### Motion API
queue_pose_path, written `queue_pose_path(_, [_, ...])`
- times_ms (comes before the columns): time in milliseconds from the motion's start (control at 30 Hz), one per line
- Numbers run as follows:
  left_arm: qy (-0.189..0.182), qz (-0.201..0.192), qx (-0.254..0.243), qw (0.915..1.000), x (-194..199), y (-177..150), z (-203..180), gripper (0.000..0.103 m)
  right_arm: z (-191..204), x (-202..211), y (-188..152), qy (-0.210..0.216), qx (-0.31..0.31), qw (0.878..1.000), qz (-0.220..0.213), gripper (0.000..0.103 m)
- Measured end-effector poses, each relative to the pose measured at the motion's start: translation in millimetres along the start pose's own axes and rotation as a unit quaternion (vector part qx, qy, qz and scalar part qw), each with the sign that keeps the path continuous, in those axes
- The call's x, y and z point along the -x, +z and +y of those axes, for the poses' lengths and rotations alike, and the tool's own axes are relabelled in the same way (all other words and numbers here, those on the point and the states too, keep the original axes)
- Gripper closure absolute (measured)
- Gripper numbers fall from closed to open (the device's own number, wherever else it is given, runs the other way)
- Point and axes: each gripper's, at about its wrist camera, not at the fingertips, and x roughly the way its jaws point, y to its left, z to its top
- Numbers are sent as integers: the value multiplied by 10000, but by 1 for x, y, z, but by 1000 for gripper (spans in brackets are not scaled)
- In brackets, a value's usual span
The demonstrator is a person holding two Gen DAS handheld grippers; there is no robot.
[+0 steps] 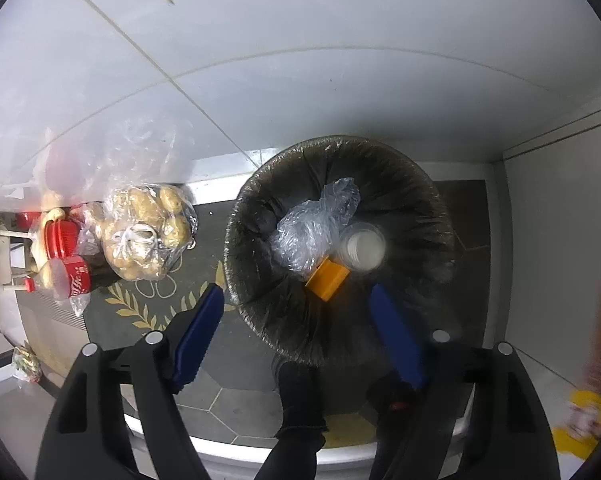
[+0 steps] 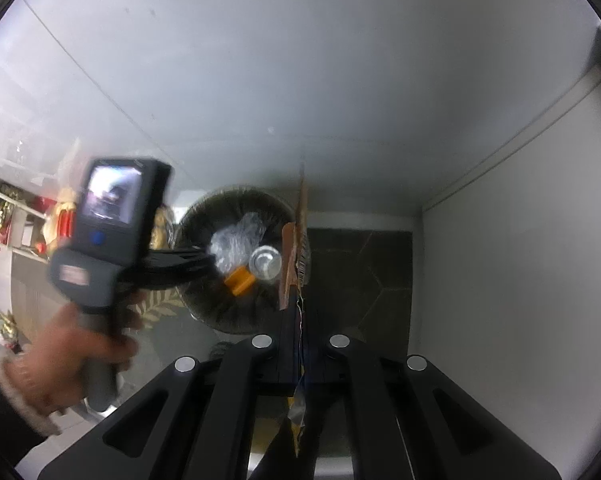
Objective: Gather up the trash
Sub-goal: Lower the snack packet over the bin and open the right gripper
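A round trash bin (image 1: 340,240) lined with a dark bag stands on a dark floor (image 1: 472,216) of hexagonal tiles, close against a pale grey wall (image 1: 300,60) scored by thin seams. A white panel (image 1: 560,240) closes the corner on the bin's right side. Inside the bin lie a crumpled clear plastic bag (image 1: 312,232), a clear plastic cup (image 1: 362,246) and an orange box (image 1: 326,278), all touching one another.

The left gripper (image 1: 296,316) points straight down over the bin, its blue fingers (image 1: 200,328) spread wide with nothing between them. To the bin's left, a dark mat (image 1: 148,308) with gold leaf print carries a clear bag of potatoes (image 1: 148,232), a Coca-Cola bottle (image 1: 66,278) lying on its side and a red container (image 1: 62,238).

The right gripper (image 2: 300,320) hangs above the bin's right edge, its fingers pinched on a flat snack wrapper (image 2: 296,240) seen edge-on. A bare hand (image 2: 72,356) with a pale cuff holds the left gripper's handle.
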Motion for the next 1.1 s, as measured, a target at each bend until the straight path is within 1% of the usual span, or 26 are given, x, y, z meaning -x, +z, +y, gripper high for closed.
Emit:
queue_pose_path(133, [-1, -80, -35, 10000, 22, -8, 5, 28, 4, -19, -2, 127, -48, 9998, 146, 103])
queue_pose_path(300, [-94, -134, 51, 9999, 50, -15, 16, 28, 10, -38, 1, 306, -9, 9992, 259, 103])
queue_pose_path(433, [-21, -218, 41, 9998, 73, -22, 23, 28, 16, -52, 6, 327, 77, 9987, 396, 103])
queue_pose_path(567, [66, -249, 105, 9996, 90, -29, 32, 28, 27, -75, 14, 222, 236, 9975, 627, 103])
queue_pose_path(767, [14, -261, 445, 9987, 104, -34, 54, 28, 50, -100, 22, 102, 415, 9945, 952, 103])
queue_pose_path(1100, [78, -336, 576, 9977, 111, -36, 72, 28, 75, -120, 28, 8, 614, 9910, 1193, 103])
